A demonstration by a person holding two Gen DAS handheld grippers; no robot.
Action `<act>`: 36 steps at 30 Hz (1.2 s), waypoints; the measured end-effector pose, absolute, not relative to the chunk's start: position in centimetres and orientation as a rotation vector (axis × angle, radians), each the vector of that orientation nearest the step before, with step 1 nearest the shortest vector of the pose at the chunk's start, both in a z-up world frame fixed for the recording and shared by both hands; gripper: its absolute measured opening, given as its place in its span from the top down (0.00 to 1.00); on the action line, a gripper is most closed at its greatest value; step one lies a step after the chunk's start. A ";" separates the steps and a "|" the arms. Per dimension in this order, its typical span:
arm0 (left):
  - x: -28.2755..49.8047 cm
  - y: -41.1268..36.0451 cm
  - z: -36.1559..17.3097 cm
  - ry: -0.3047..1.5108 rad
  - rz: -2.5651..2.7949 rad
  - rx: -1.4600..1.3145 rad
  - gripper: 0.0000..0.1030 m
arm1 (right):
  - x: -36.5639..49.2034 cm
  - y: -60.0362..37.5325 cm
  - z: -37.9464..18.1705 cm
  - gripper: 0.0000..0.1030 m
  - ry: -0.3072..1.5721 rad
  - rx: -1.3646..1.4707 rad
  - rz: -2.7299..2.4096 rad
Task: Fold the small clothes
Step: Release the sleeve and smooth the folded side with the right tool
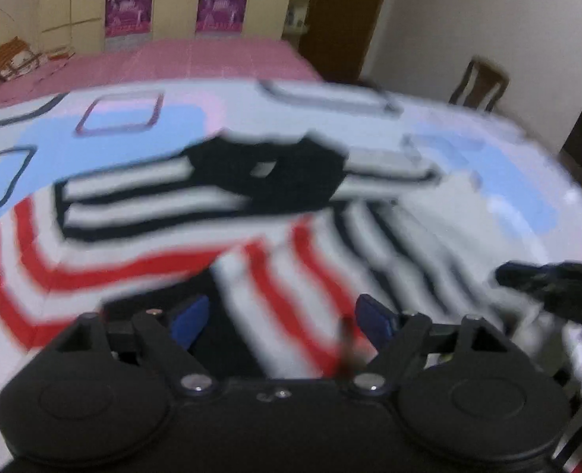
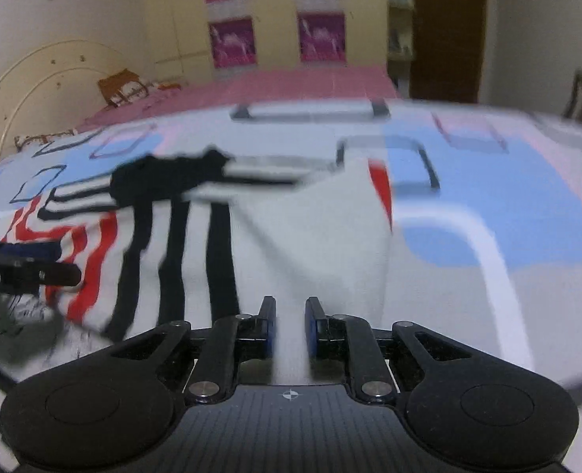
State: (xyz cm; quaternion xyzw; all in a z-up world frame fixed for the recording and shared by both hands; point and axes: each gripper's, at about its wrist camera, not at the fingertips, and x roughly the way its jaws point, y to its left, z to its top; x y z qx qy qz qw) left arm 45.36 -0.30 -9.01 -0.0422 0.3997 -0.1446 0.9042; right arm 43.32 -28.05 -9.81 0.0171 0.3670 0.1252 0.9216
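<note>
Left tongs (image 1: 279, 315) spread over the striped shirt (image 1: 141, 236); right tongs (image 2: 291, 327) pinching its white fabric. Smooth the fold flat before letting go.

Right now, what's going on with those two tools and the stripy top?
Left tool open, striped shirt loose between its pads. Right tool shut on the shirt's white cloth. Nothing in the way on the bedsheet.

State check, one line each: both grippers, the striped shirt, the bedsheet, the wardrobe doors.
left gripper: jaws open, striped cloth between them, not pinched
right gripper: jaws narrow, shut on the white cloth
striped shirt: spread on the bed, partly folded, near edge lifted
patterned bedsheet: laid flat under the shirt
wardrobe doors: closed
</note>
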 end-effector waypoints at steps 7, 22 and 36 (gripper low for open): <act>49.7 -4.3 -10.8 0.848 -0.339 0.010 0.23 | 53.7 -29.4 -11.2 0.85 0.790 0.027 0.095; 48.9 -4.8 -9.8 0.812 -0.341 0.034 0.21 | 53.1 -30.4 -9.8 0.85 0.791 0.047 0.136; 43.2 -2.8 -11.1 0.840 -0.296 0.052 0.17 | 43.8 -27.8 -12.0 0.85 0.834 -0.048 0.167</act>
